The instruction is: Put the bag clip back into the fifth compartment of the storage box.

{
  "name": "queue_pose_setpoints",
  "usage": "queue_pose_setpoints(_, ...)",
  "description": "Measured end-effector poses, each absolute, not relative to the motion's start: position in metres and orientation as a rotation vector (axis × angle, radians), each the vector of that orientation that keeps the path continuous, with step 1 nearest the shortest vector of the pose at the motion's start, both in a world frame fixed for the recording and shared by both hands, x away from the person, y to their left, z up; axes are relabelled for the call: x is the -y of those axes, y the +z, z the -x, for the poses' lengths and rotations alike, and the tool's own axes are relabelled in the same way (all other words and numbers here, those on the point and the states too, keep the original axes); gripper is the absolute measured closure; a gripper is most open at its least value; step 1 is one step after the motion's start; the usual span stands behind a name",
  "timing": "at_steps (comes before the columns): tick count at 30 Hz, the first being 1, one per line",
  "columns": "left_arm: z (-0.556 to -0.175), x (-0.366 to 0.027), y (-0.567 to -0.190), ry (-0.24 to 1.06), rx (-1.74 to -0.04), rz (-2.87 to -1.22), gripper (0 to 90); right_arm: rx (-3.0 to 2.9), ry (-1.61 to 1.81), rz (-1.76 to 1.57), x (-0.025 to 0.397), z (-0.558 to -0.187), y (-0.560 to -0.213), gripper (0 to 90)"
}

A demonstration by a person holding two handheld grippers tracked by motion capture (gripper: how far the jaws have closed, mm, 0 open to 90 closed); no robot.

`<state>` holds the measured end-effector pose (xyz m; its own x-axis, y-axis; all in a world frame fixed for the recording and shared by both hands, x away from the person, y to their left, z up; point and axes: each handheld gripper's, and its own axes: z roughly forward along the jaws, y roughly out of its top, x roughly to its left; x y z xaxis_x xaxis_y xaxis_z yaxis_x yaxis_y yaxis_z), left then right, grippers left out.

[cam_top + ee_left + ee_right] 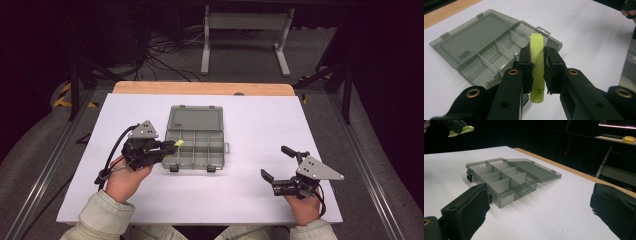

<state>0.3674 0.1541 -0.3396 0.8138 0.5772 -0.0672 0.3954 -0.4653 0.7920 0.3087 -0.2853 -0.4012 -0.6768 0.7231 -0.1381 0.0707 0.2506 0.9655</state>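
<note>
White table top [250, 200] is what everything's laid out on, with a strip of bare wood along the far edge. Roughly in the middle, a smoky grey plastic organiser box [195, 145] is sat with its lid [195, 120] flipped fully open and lying flat behind it; the compartments that can be seen look empty.

Over at the box's near-left corner the left gripper [172, 146] is held, its jaws clamped on a small lime-green clip-like piece [537, 67]. In the left gripper view the piece is pinched about mid-length, one end poking out over the compartments, so it's held just above the box, not yet inside it.

The right gripper [276, 162] is parked well apart on the right, jaws spread wide with nothing between them.

So the carry looks about done and the drop-off is what's in hand. Next, the piece probably needs to be lined up over one compartment, lowered between the dividers, then let go. Catching a divider is the thing to be watched.
</note>
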Motion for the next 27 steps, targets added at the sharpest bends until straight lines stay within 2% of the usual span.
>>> queue_pose_setpoints(27,-0.382,-0.153,-0.351,0.348,-1.04,-2.076,77.4,-1.949,1.455,-0.72,0.285,-0.309,-0.401,2.3)
